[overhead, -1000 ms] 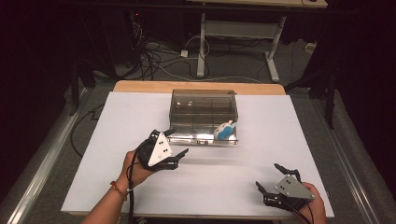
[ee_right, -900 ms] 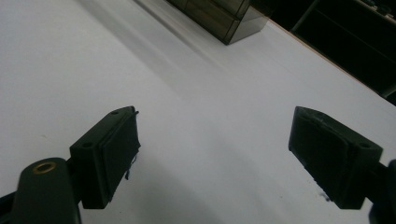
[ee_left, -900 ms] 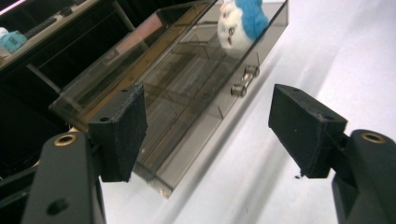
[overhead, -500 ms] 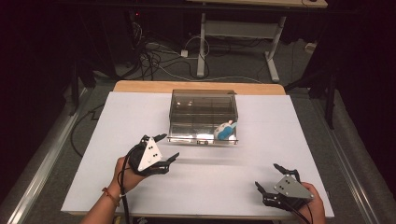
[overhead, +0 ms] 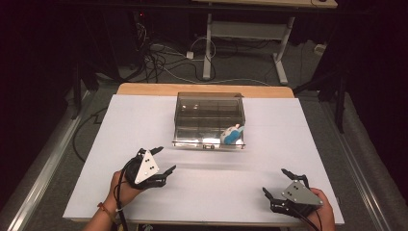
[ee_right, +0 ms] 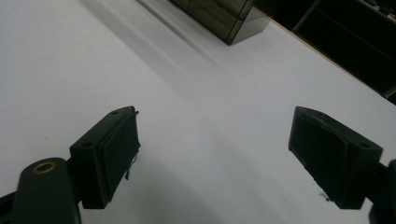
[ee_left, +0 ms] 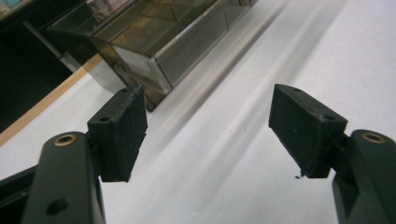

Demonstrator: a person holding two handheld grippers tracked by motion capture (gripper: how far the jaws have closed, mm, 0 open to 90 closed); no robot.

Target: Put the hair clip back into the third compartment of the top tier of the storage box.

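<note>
I am looking down on the white table (overhead: 202, 192) from the high view. The left gripper (overhead: 161, 161) is sitting low over the near left part of the table, its jaws standing apart with nothing between them; the hand (overhead: 122, 185) behind it is gripping the body, and a cable is trailing back along the forearm. In the left gripper view I am seeing both black pads (ee_left: 122, 130) spread wide over bare white surface, released and gripping nothing.

The clear plastic box (overhead: 209, 118) is standing at the middle of the table toward the far side, well apart from both tools. Its inside is divided into compartments, and its lid is lying folded forward on the table in front of it. A small blue and white object (overhead: 232, 134) is resting at the front right corner of the box; I cannot tell exactly what it is.

The right gripper (overhead: 276, 185) is resting near the front right edge of the table, held by the right hand (overhead: 323, 211). Its jaws are likewise standing wide apart and empty, as the right gripper view is confirming, with a corner of the box at the top of that view.
</note>
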